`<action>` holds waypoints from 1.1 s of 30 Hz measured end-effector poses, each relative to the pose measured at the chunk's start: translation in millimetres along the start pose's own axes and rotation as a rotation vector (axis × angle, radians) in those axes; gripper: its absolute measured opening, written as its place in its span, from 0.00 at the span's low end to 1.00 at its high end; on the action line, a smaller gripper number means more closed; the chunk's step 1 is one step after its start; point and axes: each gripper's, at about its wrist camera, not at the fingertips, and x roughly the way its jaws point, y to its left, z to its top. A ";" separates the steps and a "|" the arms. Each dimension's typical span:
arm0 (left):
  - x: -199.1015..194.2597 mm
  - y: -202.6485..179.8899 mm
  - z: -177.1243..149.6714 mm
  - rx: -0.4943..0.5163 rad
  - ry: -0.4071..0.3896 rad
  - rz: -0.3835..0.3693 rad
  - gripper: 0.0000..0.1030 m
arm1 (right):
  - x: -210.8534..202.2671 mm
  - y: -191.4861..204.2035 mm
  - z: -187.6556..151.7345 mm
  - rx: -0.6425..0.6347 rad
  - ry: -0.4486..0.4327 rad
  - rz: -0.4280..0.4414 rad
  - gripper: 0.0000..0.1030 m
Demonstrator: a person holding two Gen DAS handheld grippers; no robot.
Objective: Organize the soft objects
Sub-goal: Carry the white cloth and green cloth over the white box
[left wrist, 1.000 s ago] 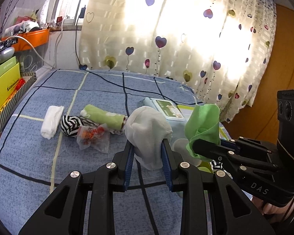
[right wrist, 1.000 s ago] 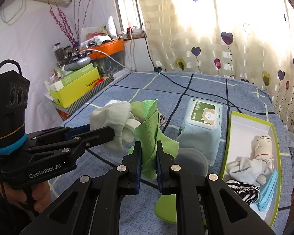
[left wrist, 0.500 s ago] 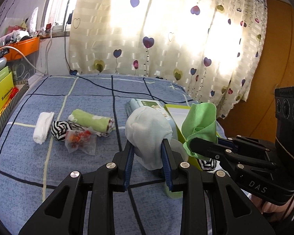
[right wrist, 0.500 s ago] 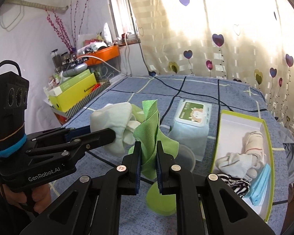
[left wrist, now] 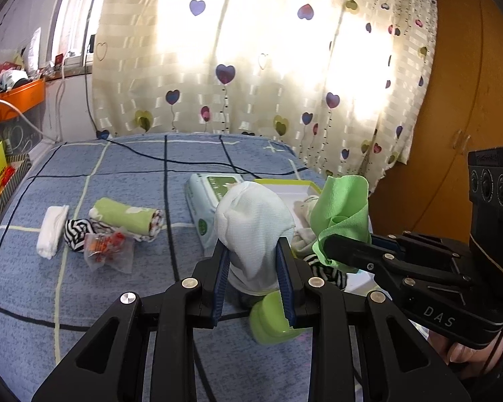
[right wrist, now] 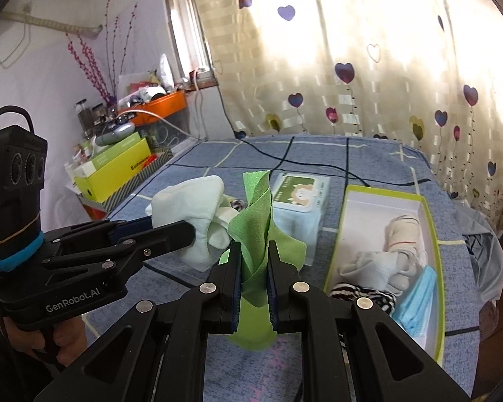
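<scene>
Left wrist view: the left hand-held gripper [left wrist: 253, 268] clamps a white cloth [left wrist: 253, 224] above the bed [left wrist: 124, 174], near centre

Right wrist view: the right hand-held gripper [right wrist: 254, 269] pinches a green cloth [right wrist: 255, 221]; the box [right wrist: 432, 234] lies right

Sunlight is pouring through a cream curtain [left wrist: 285, 67] dotted with hearts. A blue checked bedspread [right wrist: 369, 157] is covering the bed, a black cable trailing across it. An orange shelf [right wrist: 164, 105] is sitting under the window [right wrist: 187, 37], and a wooden wardrobe [left wrist: 459, 107] is standing alongside.
</scene>
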 end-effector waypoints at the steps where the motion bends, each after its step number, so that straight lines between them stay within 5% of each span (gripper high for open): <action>1: 0.7 -2.4 0.5 0.003 0.001 -0.005 0.28 | -2.0 -2.3 -1.0 0.005 -0.002 -0.004 0.12; 18: 23.5 -56.8 1.6 0.093 0.035 -0.078 0.28 | -34.3 -49.9 -16.9 0.090 -0.031 -0.082 0.12; 33: 67.3 -87.4 -9.0 0.107 0.151 -0.196 0.28 | -37.0 -113.4 -48.0 0.212 0.014 -0.159 0.12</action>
